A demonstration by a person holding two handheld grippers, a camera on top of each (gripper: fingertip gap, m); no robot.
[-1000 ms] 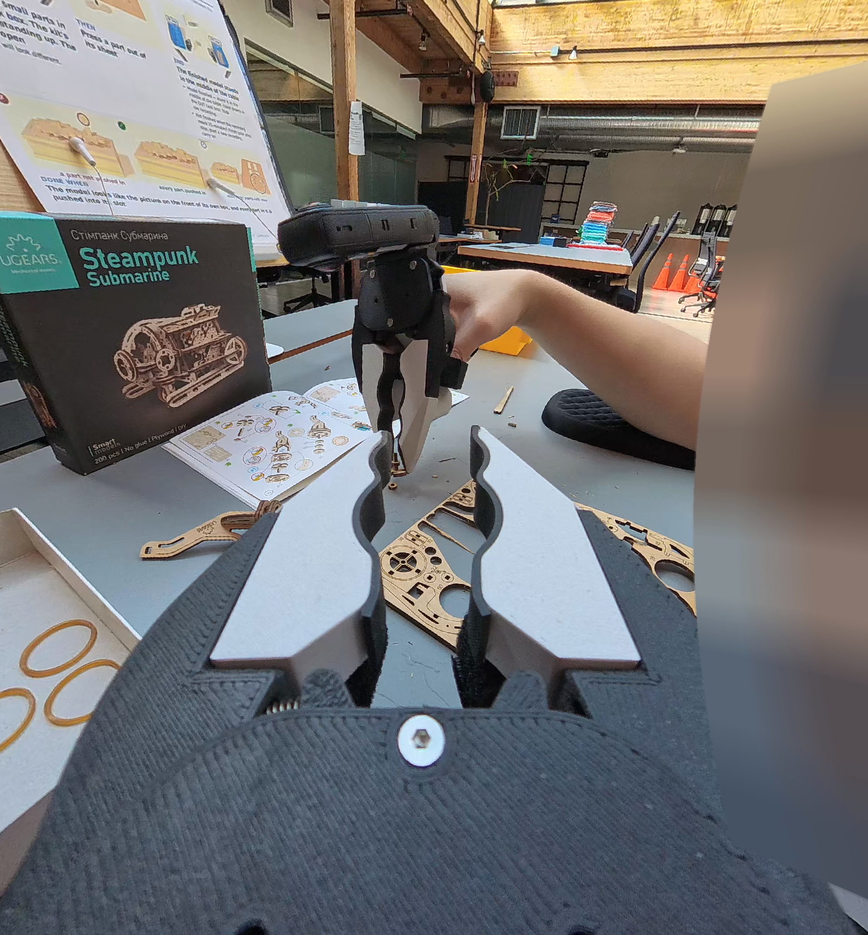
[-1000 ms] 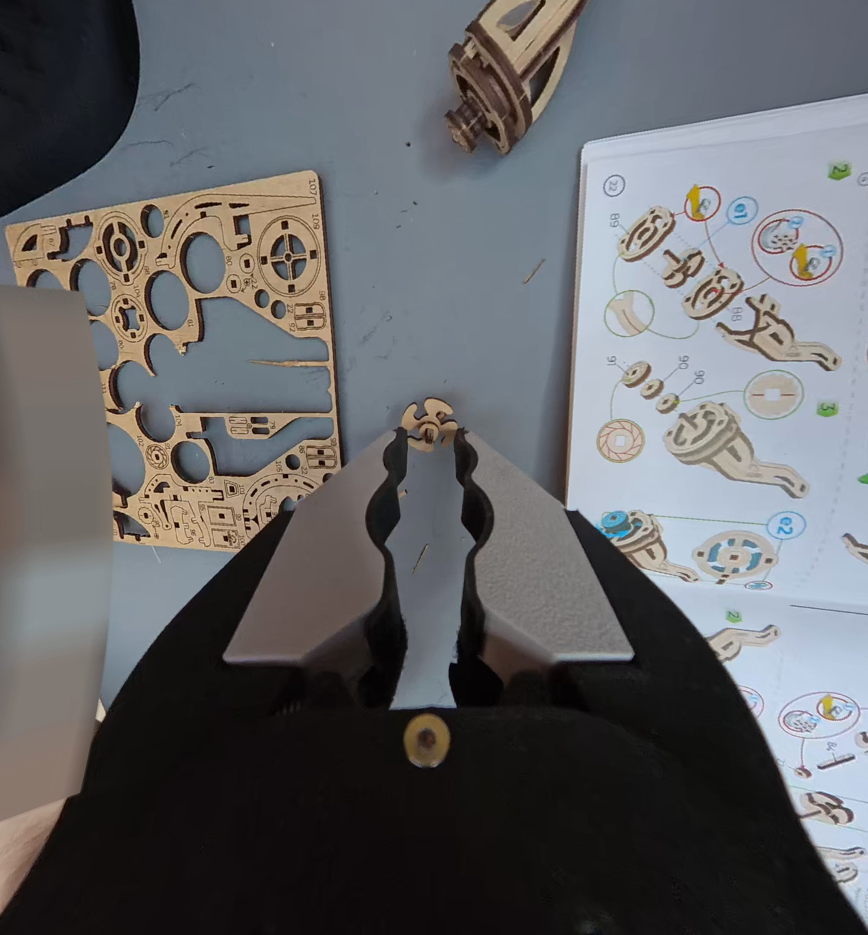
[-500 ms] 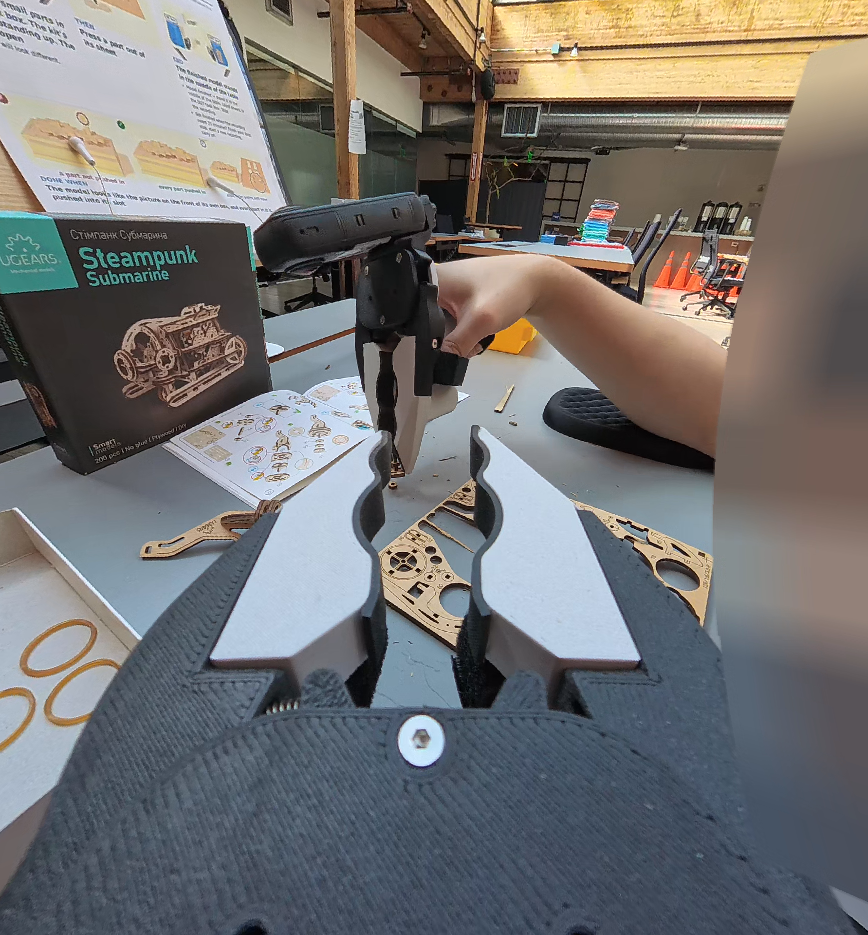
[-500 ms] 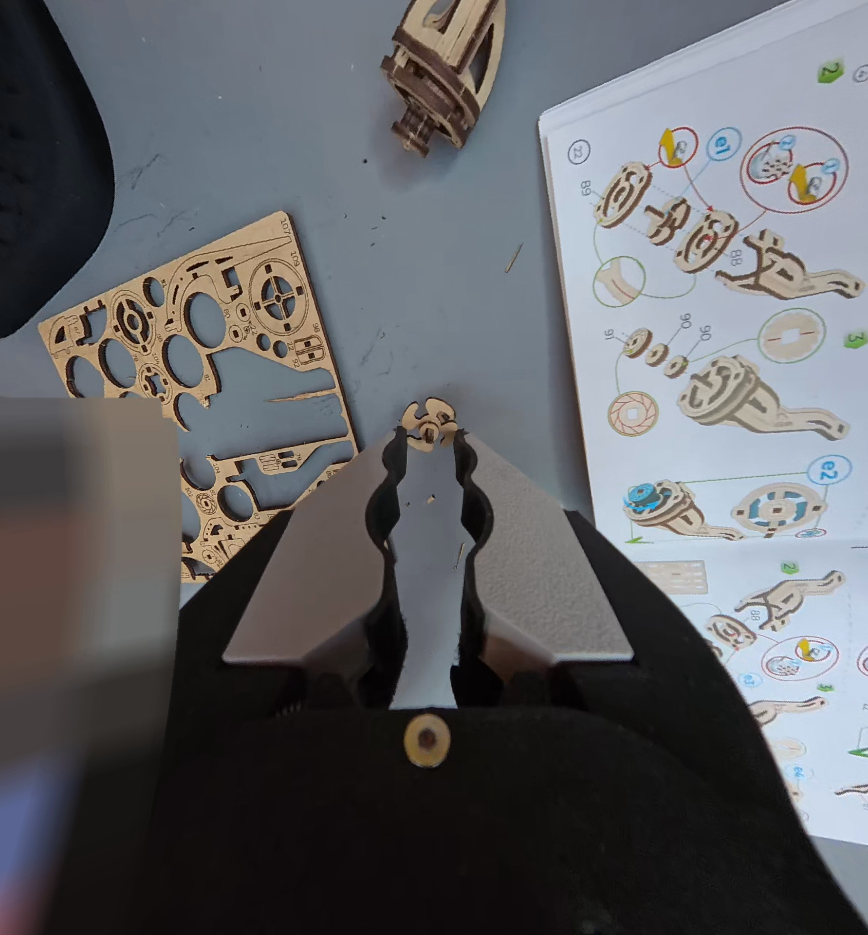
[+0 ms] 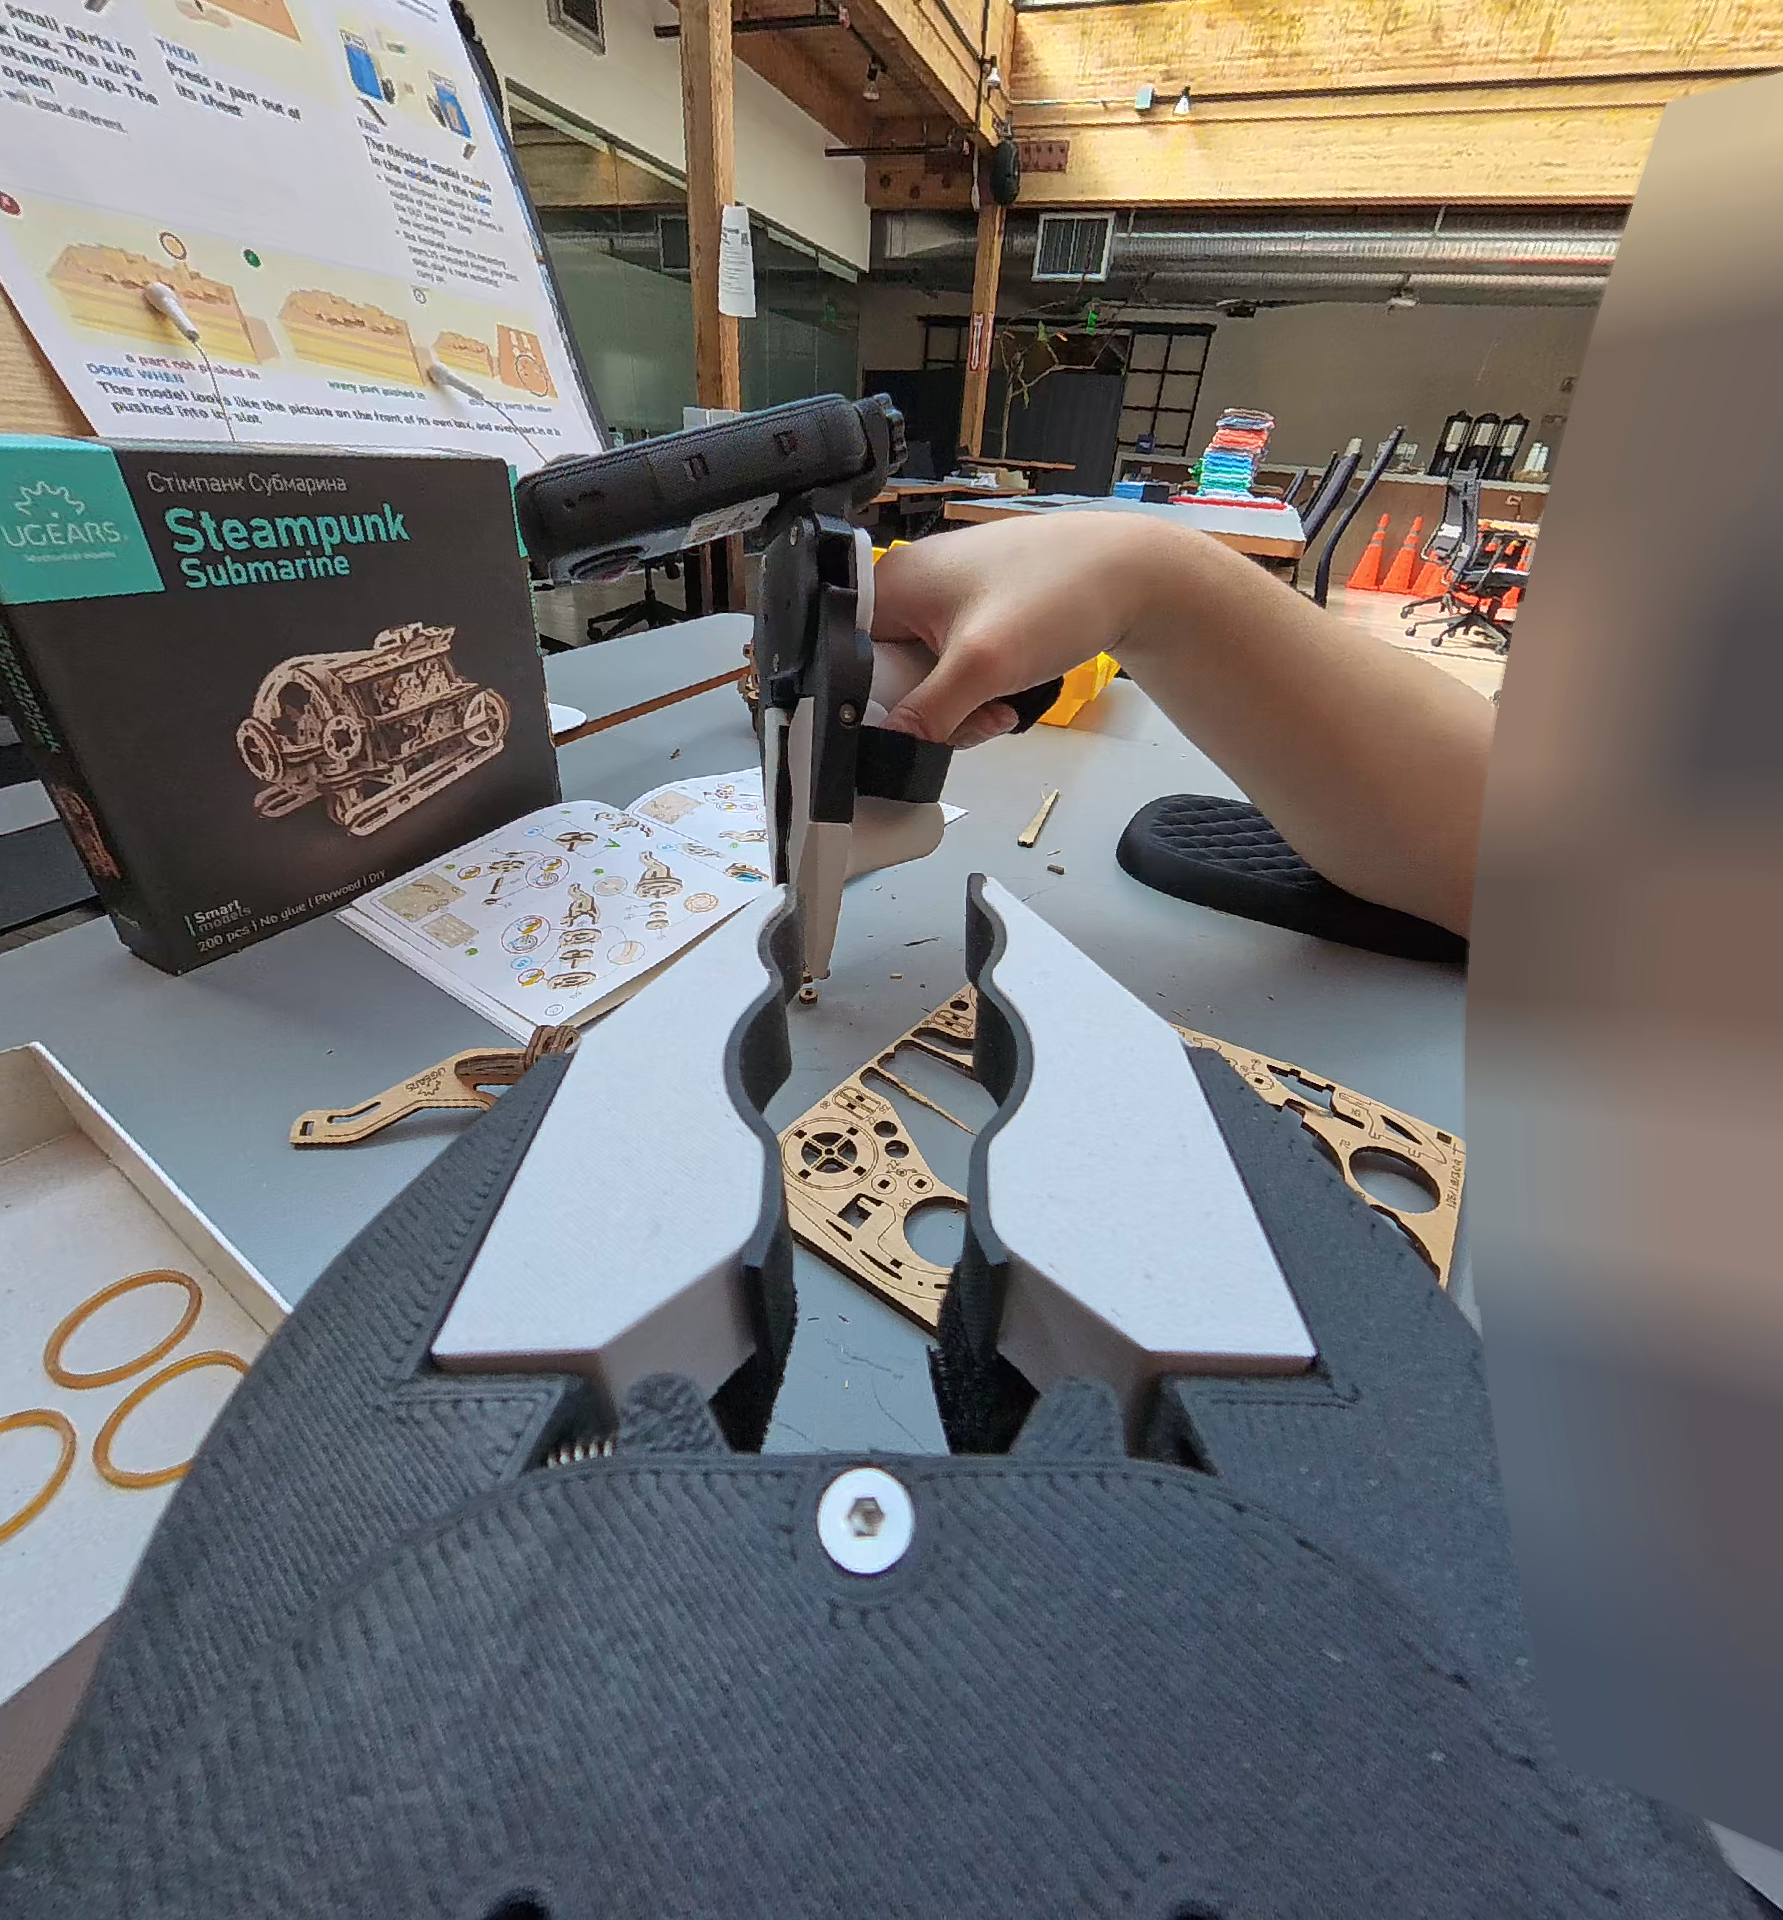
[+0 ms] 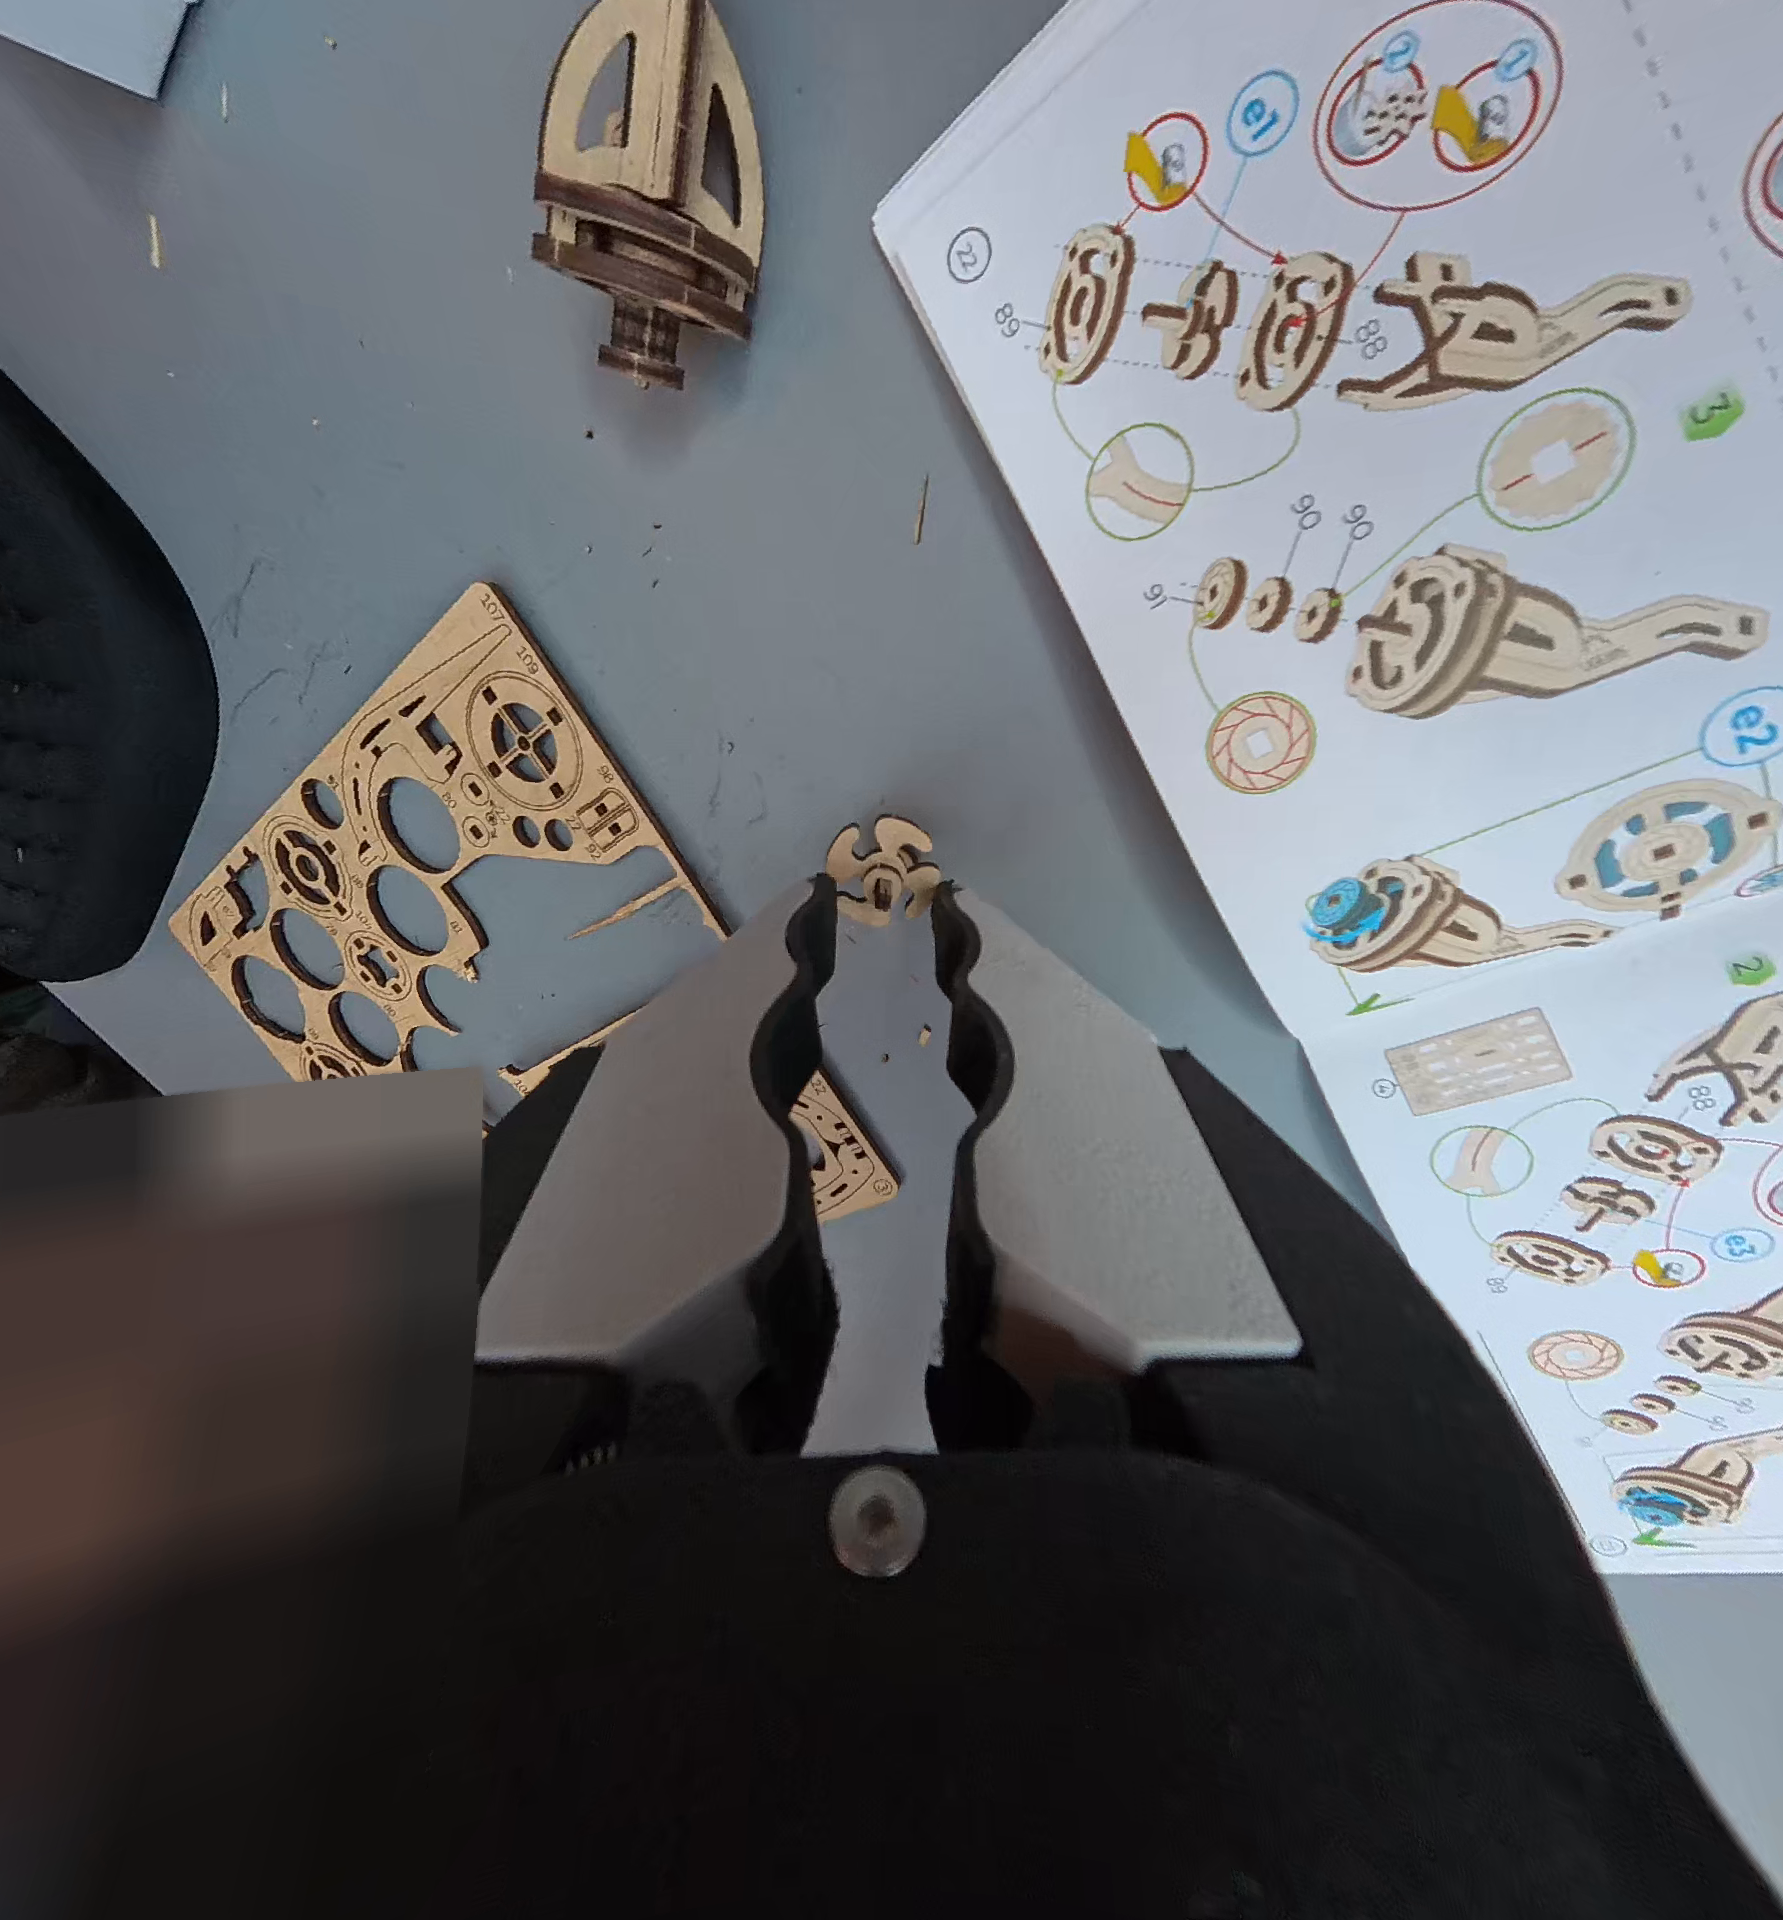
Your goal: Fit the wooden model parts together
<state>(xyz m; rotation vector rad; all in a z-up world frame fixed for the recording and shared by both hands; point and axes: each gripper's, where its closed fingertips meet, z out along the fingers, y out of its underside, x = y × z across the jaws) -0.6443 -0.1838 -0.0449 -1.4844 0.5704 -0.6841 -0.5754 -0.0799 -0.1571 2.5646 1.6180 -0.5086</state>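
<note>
My right gripper points down at the grey table and is shut on a small wooden propeller-shaped part at its fingertips. In the left wrist view the right gripper stands upright and edge-on, held by a hand, with the small part just above the table. My left gripper is open and empty, low over a punched-out wooden parts sheet. The sheet lies left of the right gripper. A cone-shaped wooden subassembly lies farther off. A flat wooden arm piece lies left of my left gripper.
An open instruction booklet lies right of the right gripper. The dark kit box stands at the back left. A white tray with rubber bands sits at the near left. A black wrist pad lies at the right. About 15 centimeters separates my left fingertips from my right. Left tips and right tips are each some 15 centimeters from the flat wooden arm piece.
The right gripper has turned about its axis and shifted over the table, still holding the small propeller part. The left gripper has not moved.
</note>
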